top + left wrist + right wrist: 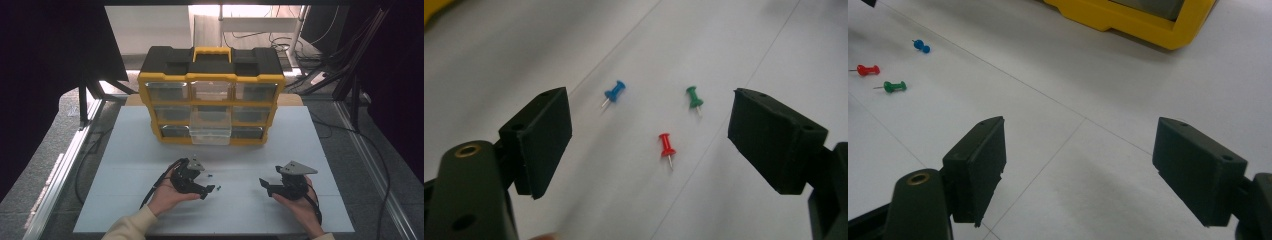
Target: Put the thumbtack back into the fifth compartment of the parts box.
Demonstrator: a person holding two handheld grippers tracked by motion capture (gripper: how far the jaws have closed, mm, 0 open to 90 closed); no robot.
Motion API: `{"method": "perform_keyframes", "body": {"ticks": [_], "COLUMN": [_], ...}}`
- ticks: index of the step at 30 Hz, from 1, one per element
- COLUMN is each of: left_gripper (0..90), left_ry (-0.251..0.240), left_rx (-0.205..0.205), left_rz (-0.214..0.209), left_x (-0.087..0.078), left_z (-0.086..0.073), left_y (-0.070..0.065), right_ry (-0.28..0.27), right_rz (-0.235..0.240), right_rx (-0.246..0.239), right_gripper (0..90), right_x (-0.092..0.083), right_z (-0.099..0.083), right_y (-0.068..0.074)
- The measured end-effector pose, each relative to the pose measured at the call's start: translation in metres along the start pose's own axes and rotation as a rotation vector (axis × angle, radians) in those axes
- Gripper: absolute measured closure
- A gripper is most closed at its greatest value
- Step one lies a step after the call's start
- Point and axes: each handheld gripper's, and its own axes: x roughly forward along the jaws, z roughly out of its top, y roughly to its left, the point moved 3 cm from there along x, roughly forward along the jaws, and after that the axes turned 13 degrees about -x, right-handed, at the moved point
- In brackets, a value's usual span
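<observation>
Three push pins lie on the white table between the open jaws of my left gripper (651, 120): a blue pin (614, 92), a green pin (694, 97) and a red pin (667, 145). None is touched. In the high view the left gripper (207, 180) rests in a hand at centre front, with the blue pin (210, 175) and green pin (219, 188) at its tips. My right gripper (268, 180) is held to the right, open and holding nothing. In the right gripper view its jaws (1080, 145) stand wide over bare table, and the blue pin (921, 46), red pin (867, 70) and green pin (894, 86) lie far left.
A yellow and black drawer organiser (211, 75) with clear drawers stands at the back of the white table (125, 200). Its lower middle drawer (210, 131) is pulled out. The organiser's yellow base (1128, 20) lies beyond the right gripper. Metal frame rails run along both table sides.
</observation>
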Motion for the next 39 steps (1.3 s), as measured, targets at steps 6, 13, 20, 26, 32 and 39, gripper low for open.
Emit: {"method": "perform_keyframes", "body": {"ticks": [6, 13, 20, 26, 32, 39], "left_gripper": [21.7, 31.7, 47.9, 64.7, 80.6, 82.7], "left_ry": [0.045, 0.085, 0.098, 0.104, 0.121, 0.111], "left_rx": [0.027, 0.062, 0.078, 0.084, 0.081, 0.094], "left_rz": [0.032, 0.040, 0.011, -0.001, -0.011, -0.010], "left_x": [0.011, 0.019, 0.020, 0.019, 0.017, 0.017], "left_z": [-0.005, -0.008, -0.009, -0.009, -0.009, -0.011], "left_y": [0.000, -0.003, -0.005, -0.006, -0.006, -0.007], "right_ry": [0.001, 0.006, 0.010, 0.008, 0.010, 0.012], "right_rz": [-0.002, -0.003, -0.008, -0.006, -0.007, -0.011], "right_rx": [-0.001, -0.004, 0.002, 0.002, 0.002, 0.006], "right_gripper": [21.9, 22.0, 21.9, 21.9, 21.9, 21.9], "right_x": [0.000, 0.001, 0.000, 0.000, 0.000, 0.000], "right_z": [0.000, 0.000, -0.001, -0.001, -0.001, -0.001], "right_y": [0.000, 0.000, 0.000, 0.000, -0.001, -0.001]}}
